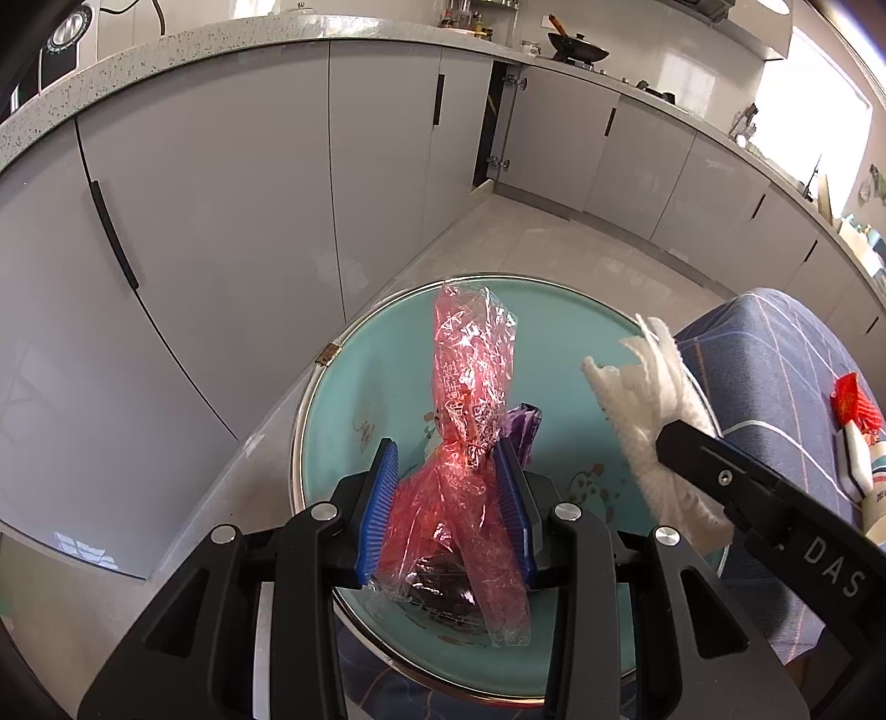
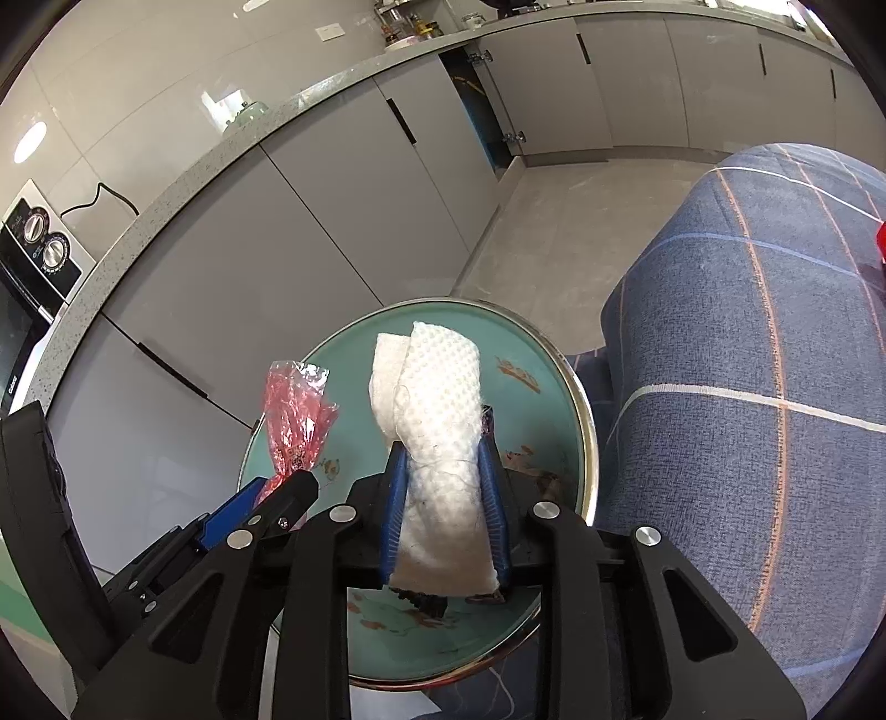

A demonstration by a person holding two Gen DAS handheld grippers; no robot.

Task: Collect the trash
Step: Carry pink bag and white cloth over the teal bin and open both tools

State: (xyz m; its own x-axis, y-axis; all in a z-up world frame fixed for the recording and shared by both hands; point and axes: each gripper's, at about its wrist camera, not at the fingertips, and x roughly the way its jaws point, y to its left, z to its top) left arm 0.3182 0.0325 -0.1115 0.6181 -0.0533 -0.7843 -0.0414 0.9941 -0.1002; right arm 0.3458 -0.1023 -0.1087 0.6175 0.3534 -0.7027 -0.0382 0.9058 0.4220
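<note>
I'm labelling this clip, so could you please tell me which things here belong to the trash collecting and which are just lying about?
Part of the job:
- red plastic wrapper, held in the left tongs
- white paper towel, held in the right tongs
- round teal tray beneath both

Just lying about:
- blue checked cloth
- wok
- oven

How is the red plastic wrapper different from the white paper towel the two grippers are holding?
The red plastic wrapper is see-through, glossy and printed; the white paper towel is opaque, matte and dimpled. The wrapper is crinkled and twisted thin, while the towel is a thicker folded wad. The left gripper holds the wrapper; the right gripper holds the towel. Both stand up between blue fingers above the teal round tray.
</note>
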